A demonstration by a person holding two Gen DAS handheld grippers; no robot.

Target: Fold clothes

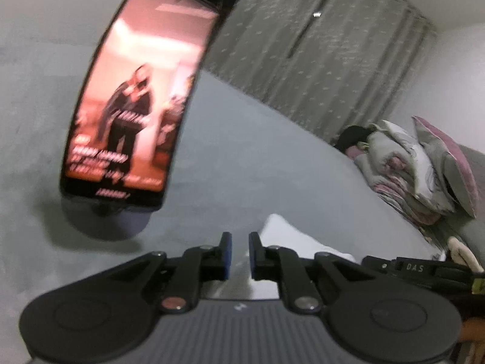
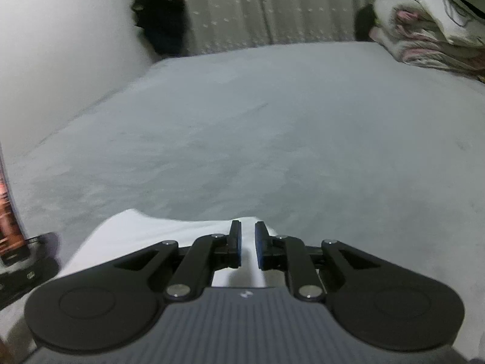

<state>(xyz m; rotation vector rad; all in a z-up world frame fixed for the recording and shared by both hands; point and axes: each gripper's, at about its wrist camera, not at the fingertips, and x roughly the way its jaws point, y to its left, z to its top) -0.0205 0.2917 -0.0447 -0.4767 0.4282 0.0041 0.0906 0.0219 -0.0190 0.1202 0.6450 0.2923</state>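
A white garment (image 2: 145,236) lies on the grey bed sheet (image 2: 257,136), its far edge level with my right fingertips. My right gripper (image 2: 248,241) hovers over it, blue pads a narrow gap apart. White cloth shows through that gap, with no pinch visible. In the left wrist view a corner of the same garment (image 1: 288,236) shows just right of my left gripper (image 1: 241,251). Its jaws stand slightly apart, with only blurred grey and white surface between them. The black housing (image 1: 409,268) of the right gripper appears at the right edge.
A phone (image 1: 127,97) playing a video stands on a dark holder (image 1: 106,221) at the left, close to my left gripper. Folded bedding and pillows (image 1: 424,176) are piled at the bed's far right. A patterned grey fabric wardrobe (image 2: 257,9) stands behind the bed.
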